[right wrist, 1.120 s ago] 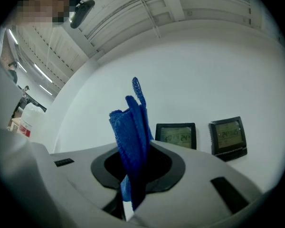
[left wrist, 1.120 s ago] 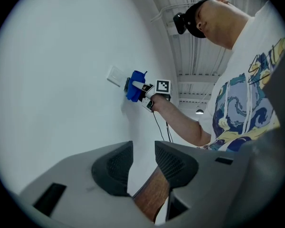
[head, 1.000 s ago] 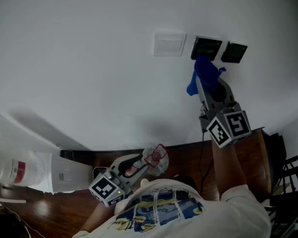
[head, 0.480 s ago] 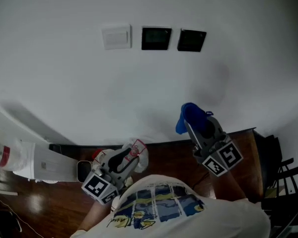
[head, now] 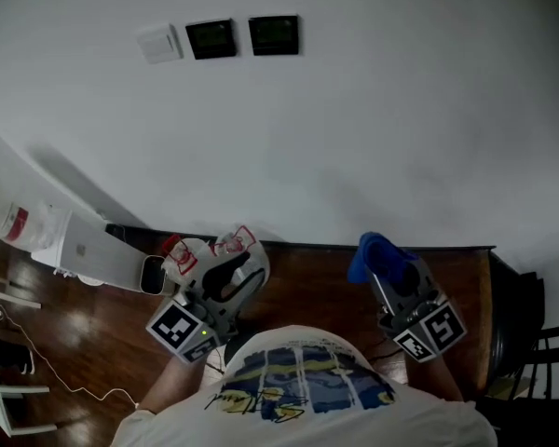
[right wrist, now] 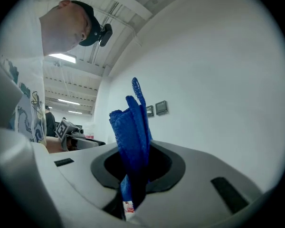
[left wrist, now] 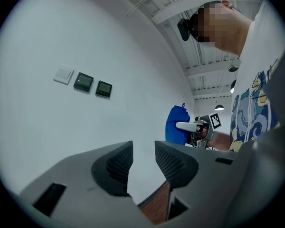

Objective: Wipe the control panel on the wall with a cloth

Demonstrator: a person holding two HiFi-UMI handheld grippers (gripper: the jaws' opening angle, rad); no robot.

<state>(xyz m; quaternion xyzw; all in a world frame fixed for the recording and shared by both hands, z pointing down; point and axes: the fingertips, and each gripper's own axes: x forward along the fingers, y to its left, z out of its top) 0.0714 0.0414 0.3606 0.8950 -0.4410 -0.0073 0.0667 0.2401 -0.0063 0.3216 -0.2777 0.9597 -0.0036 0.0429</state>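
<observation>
- The right gripper [right wrist: 135, 169] is seen with its jaws clamped on a blue cloth [right wrist: 133, 122]. The cloth is bunched and stands up out of the jaws.
- The left gripper [left wrist: 143, 161] is seen with its jaws a little apart, and nothing is held between them.
- In the head view both grippers are held low, close to the person's body, and are pointed toward the white wall [head: 373, 128].
- The control panel [head: 211, 38] is seen as two dark squares beside a white switch plate [head: 158, 43]. It is mounted high on the wall, well apart from the cloth.
</observation>
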